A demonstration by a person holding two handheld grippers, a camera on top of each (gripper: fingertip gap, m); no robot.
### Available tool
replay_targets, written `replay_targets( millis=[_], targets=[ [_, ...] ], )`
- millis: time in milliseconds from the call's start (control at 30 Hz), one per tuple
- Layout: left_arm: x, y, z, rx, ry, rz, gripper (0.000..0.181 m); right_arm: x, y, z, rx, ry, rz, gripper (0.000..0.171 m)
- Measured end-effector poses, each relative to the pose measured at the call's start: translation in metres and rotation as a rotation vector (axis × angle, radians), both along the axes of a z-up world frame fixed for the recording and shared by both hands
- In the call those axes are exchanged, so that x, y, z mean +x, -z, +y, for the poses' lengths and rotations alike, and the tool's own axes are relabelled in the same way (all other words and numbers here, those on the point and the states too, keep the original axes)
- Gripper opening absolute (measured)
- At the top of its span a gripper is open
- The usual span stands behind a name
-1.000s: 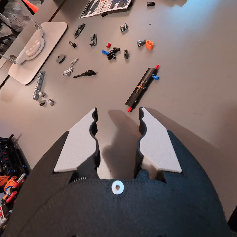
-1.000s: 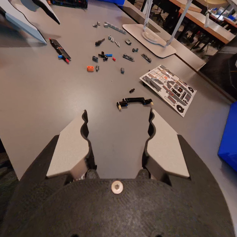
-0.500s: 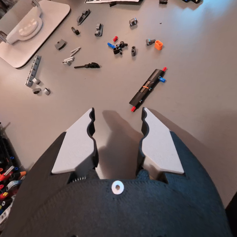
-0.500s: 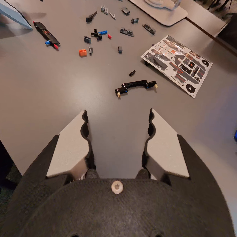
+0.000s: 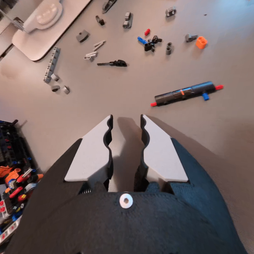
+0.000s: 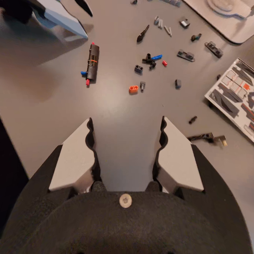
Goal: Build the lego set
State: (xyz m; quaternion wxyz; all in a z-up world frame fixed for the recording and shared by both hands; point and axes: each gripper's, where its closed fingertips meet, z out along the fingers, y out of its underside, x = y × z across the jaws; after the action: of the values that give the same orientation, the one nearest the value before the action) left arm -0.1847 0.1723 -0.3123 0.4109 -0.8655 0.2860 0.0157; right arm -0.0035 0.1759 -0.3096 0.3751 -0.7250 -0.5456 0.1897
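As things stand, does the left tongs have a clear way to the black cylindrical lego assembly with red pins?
Probably yes. The left tongs are open and empty, and the black cylindrical lego assembly lies alone ahead to their right, with only bare grey table between.

**Setting: work table and surroundings**

Grey table [image 5: 178, 137], matte top, smooth, one surface filling nearly both views. Light: warm tone over most of the top, a cool bluish patch at the far right corner in the left wrist view; a soft bright reflection near the middle in the right wrist view. White flat stand base [image 5: 41, 31] with rounded corners, resting on the far side of the table. Dark area [image 6: 8, 158] beyond the table's near-left edge; detail unclear.
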Motion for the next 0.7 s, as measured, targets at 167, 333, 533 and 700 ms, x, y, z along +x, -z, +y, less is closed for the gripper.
replay_targets(
  millis=[167, 333, 533, 700],
  targets=[
    [0.001, 0.001, 0.011, -0.034, 0.016, -0.072, 0.042, -0.037, 0.003, 0.018, -0.015, 0.018, -0.024, 0.070],
    [-0.004, 0.001, 0.026, -0.046, -0.009, -0.057, 0.051, -0.041, 0.008, 0.026, -0.116, 0.021, -0.027, 0.089],
    [-0.021, 0.001, 0.043, 0.043, -0.131, 0.090, 0.021, -0.039, 0.011, 0.029, -0.161, 0.041, -0.008, 0.097],
    [0.001, 0.003, 0.040, -0.081, -0.057, -0.026, 0.016, -0.040, 0.010, 0.031, -0.148, 0.065, -0.026, 0.100]
  ],
)
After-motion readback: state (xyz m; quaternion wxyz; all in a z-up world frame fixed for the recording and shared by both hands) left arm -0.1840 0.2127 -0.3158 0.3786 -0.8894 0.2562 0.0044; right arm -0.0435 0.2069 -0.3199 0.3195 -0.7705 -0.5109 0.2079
